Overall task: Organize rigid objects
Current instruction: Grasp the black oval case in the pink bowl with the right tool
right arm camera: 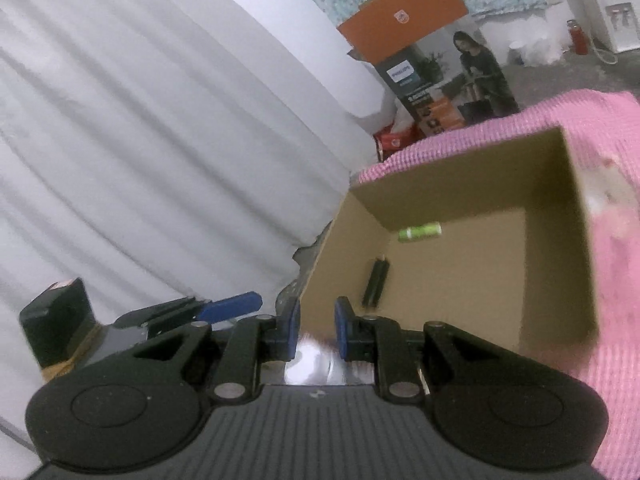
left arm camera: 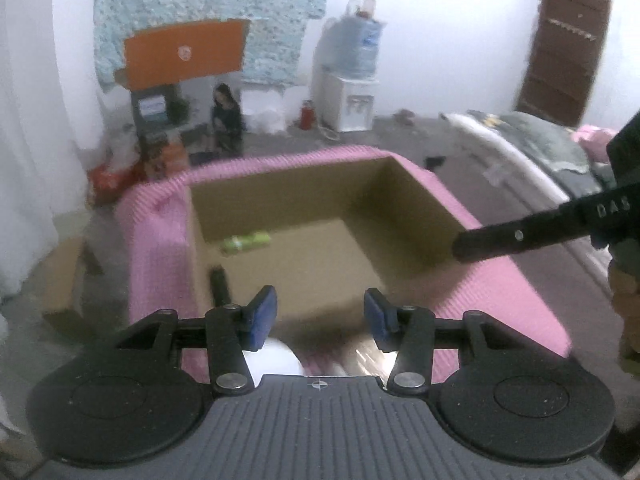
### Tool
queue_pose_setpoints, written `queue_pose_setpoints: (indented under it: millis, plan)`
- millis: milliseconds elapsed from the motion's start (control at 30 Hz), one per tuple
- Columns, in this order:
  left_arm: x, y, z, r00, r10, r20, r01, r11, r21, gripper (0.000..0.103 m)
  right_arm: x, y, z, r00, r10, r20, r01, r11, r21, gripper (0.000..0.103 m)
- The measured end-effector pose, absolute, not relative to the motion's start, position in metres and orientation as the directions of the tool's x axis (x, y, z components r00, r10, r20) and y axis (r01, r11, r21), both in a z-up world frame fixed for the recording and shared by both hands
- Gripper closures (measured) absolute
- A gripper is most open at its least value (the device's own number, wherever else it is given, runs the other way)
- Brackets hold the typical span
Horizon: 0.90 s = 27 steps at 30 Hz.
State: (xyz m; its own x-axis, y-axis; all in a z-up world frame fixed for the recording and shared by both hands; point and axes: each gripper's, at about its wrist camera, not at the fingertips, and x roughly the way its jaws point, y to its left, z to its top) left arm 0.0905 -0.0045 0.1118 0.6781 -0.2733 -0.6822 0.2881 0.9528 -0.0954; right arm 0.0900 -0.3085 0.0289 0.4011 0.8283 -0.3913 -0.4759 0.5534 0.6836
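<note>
Cardboard box (right arm camera: 448,280) holds a green battery (right arm camera: 420,232) and black cylinder (right arm camera: 375,283); both grippers' jaws apart.

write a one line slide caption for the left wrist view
Open left claw faces cardboard box holding a green battery.

The left wrist view looks down and forward, close above the near rim of the cardboard box (left arm camera: 416,200) (room beyond); the right wrist view faces it, tilted, from the box's left side near the curtain (right arm camera: 140,120); both share its interior
</note>
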Motion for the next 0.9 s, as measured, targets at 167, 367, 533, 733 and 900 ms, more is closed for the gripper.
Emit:
queue_pose_setpoints:
  millis: [167,367,533,733,900]
  plan:
    - [0.063,-0.031,0.068,0.607,-0.321,-0.727,0.345,0.931,-0.122,0.055,0.044,-0.314,-0.006,0.406,0.792,-0.456,-0.459,0.608,0.648,0.083]
    - [0.067,-0.064,0.016,0.515,-0.327,-0.792,0.389,0.913,-0.124,0.057,0.043,-0.292,-0.050,0.408,0.727,-0.552,-0.412,0.687,0.599,0.082]
    - [0.082,-0.074,-0.007,0.482,-0.300,-0.823,0.386,0.916,-0.108,0.063,0.042,-0.282,-0.063,0.401,0.708,-0.581,-0.414,0.706,0.574,0.053]
    - [0.097,-0.078,-0.021,0.459,-0.281,-0.843,0.372,0.922,-0.105,0.069,0.053,-0.270,-0.078,0.365,0.698,-0.616,-0.403,0.715,0.571,0.050]
    - [0.101,-0.084,-0.030,0.460,-0.277,-0.844,0.367,0.925,-0.103,0.070,0.058,-0.268,-0.091,0.340,0.688,-0.641,-0.389,0.724,0.570,0.054]
